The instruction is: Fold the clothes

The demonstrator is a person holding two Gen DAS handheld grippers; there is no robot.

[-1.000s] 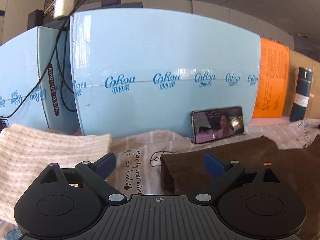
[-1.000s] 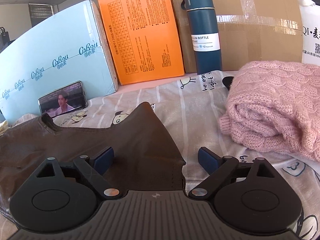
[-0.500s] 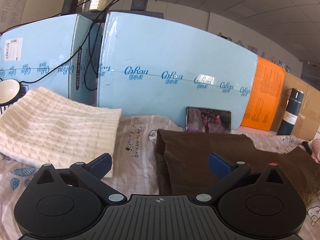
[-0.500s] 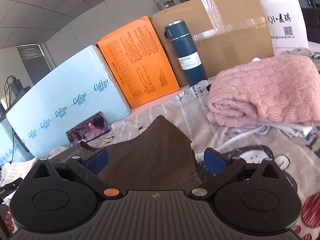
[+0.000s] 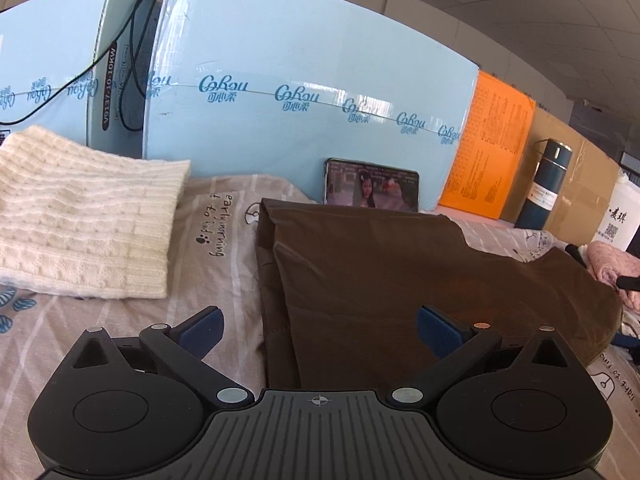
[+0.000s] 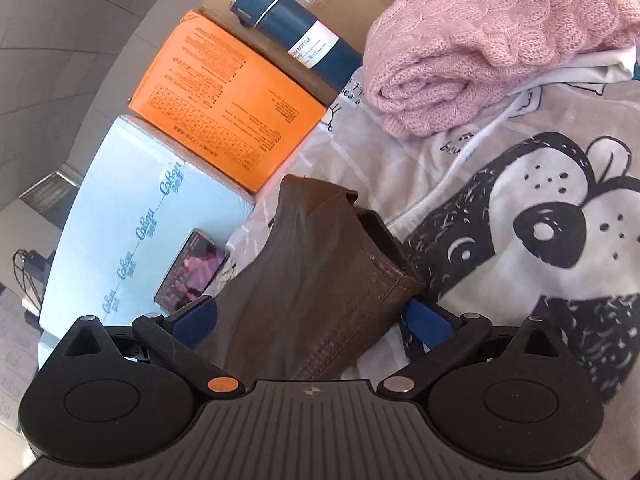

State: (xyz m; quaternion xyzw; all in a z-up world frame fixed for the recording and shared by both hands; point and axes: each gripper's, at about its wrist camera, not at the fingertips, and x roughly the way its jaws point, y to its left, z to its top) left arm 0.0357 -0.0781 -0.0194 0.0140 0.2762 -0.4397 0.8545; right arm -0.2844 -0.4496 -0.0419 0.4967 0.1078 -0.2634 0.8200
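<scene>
Nearest the cameras, both the left tongs (image 5: 318, 326) and right tongs (image 6: 310, 318) gape unclenched over the partly folded dark brown fabric garment (image 5: 420, 280) on the printed bedsheet (image 5: 216, 280), so the next fold likely calls for gripping its right edge.

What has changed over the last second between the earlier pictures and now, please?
The right gripper has rolled sideways, and a lifted fold of the brown garment now sits between its open jaws. The left gripper shifted slightly, open above the same garment. The cream sweater, pink sweater and phone stayed put.
</scene>
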